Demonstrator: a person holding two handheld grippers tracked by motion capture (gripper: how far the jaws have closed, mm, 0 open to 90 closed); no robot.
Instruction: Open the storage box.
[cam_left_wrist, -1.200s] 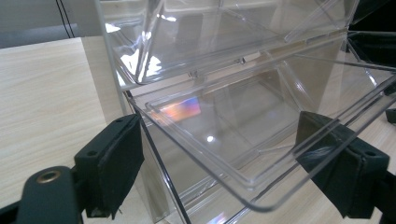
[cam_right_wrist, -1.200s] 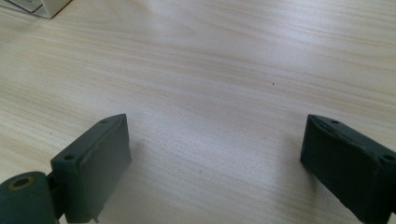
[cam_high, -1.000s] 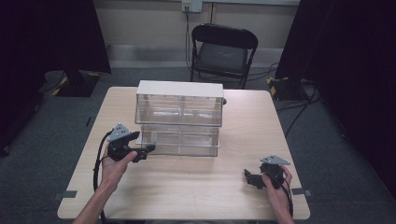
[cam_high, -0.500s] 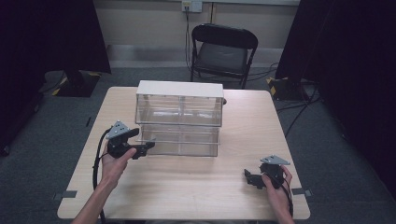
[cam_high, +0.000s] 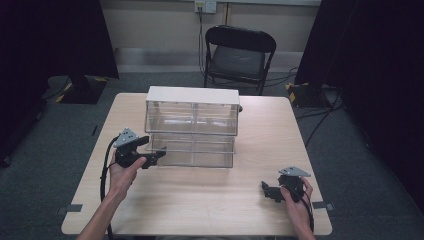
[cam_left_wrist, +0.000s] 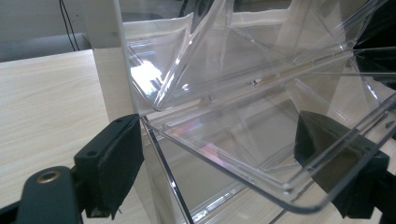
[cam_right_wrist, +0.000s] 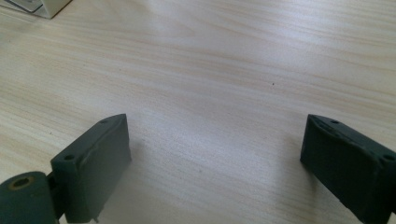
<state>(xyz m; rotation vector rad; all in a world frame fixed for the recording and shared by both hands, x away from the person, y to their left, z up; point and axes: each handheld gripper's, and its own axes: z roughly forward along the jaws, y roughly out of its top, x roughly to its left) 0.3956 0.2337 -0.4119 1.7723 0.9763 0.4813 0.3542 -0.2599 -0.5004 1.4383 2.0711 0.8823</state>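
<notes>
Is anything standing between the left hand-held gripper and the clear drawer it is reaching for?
Nothing visible. The left hand-held gripper is open, its jaws already on either side of the clear drawer front corner, which sticks out of the drawer unit.

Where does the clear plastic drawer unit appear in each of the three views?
High view: drawer unit at table centre, left hand-held gripper at its lower drawer.
Left gripper view: clear lower drawer between the open jaws.
Right gripper view: its white corner at top left.
Shared landmark: wooden table.
</notes>
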